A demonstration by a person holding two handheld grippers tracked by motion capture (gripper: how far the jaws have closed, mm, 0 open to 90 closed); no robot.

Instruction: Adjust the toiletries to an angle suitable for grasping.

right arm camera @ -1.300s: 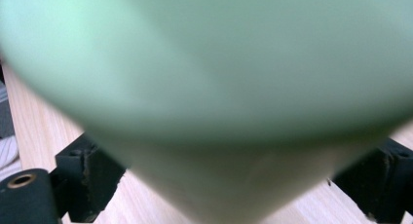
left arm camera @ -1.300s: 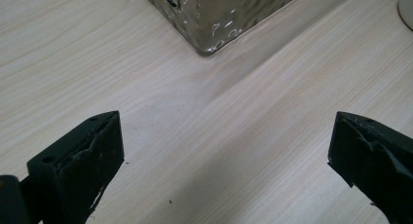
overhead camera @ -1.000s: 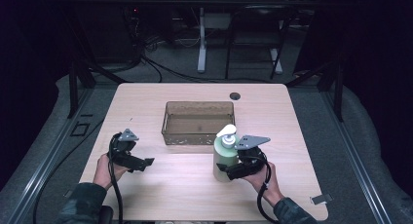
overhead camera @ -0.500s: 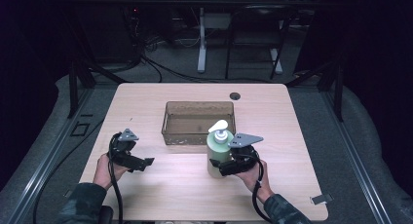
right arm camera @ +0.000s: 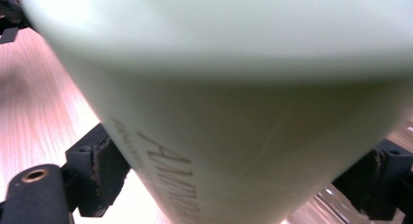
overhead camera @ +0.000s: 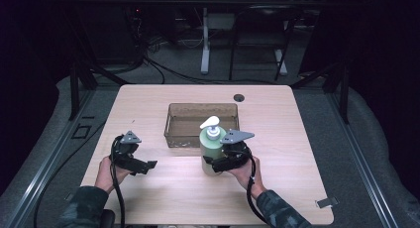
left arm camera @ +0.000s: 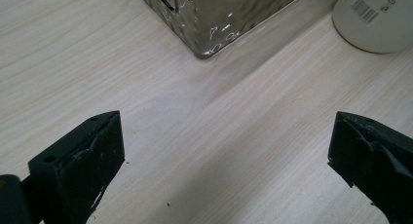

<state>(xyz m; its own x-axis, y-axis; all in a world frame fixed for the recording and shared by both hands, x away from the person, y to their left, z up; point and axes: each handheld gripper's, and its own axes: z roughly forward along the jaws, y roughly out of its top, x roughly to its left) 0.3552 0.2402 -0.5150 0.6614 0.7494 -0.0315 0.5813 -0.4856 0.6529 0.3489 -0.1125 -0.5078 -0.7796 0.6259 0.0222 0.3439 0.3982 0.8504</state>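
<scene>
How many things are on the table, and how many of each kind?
Bottles: 1, a green pump bottle
Bins: 1, a clear bin
Grippers: 2, the left gripper and the right gripper
Total: 4

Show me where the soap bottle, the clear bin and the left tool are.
soap bottle [overhead camera: 212, 149]: high view, on its green body.
clear bin [overhead camera: 171, 125]: high view, on its left wall.
left tool [left arm camera: 226, 156]: left gripper view, midway between its open jaws.

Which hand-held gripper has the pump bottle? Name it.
The right hand-held gripper: its jaws clamp the pale green pump bottle. The left hand-held gripper is open on nothing.
</scene>
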